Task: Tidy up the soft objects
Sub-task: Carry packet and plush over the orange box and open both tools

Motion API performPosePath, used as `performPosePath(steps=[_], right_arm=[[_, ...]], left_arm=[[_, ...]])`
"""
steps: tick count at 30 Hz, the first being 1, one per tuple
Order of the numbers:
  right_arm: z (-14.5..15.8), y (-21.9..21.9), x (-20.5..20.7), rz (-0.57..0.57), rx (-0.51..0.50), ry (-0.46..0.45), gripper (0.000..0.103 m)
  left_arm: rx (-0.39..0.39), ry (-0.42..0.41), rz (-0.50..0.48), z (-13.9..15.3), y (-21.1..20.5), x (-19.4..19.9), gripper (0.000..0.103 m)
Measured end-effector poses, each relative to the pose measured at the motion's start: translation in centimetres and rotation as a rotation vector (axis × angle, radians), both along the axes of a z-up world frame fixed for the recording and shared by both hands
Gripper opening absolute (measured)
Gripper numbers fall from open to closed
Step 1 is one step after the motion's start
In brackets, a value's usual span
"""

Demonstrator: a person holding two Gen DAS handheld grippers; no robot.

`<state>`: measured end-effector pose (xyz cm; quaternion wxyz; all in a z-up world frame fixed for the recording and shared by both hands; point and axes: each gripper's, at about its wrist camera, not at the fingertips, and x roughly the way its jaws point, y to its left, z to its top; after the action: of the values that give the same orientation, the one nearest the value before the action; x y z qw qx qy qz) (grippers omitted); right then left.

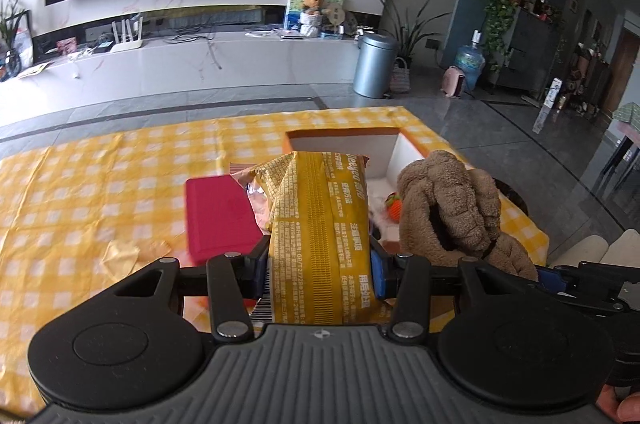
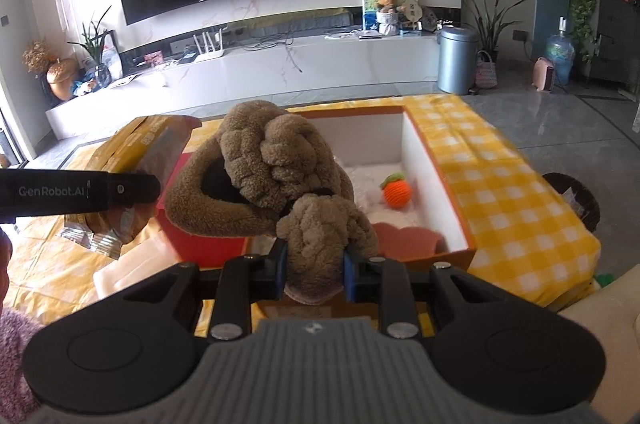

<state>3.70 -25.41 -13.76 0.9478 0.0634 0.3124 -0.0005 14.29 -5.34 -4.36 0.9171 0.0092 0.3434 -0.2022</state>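
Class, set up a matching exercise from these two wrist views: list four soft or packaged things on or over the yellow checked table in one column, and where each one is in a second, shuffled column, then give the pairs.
Column 1
1. yellow tissue pack
2. brown plush slipper
3. orange knitted ball
4. red lid

Column 2
A. lying inside the open box
B. gripped by the right tool
C. flat on the tablecloth, left of the box
D. gripped by the left tool

Pairs: 1-D, 2-B, 3-A, 4-C

"GenRobot.AI" stands in pale letters on the black left gripper (image 2: pixel 316 266) body.
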Motion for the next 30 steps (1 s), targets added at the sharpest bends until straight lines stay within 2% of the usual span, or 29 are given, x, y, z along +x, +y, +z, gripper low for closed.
performPosePath(steps=[10,17,26,30], right_arm=[[-1.1,-4.0,4.8,-0.044,-0.041,0.019,0.026],[-3.1,-5.9,9.0,-0.038,-0.105,0.07,0.026],[-6.7,-6.2,13.2,0.012,-0.208,0.182,0.027],[-7.9,-6.1,14.1,0.038,-0.245,0.224,0.028]], left_arm=[[0.044,0.009,-0.083,-1.5,-5.0,4.3,0.053],[0.084,0.059,-0.121,-3.8,-7.4,7.4,0.053],[0.209,0.127,-0.171,-7.4,-9.8,9.3,0.053],[0.28,0.103,-0.199,-8.0,-10.8,8.9,0.053]])
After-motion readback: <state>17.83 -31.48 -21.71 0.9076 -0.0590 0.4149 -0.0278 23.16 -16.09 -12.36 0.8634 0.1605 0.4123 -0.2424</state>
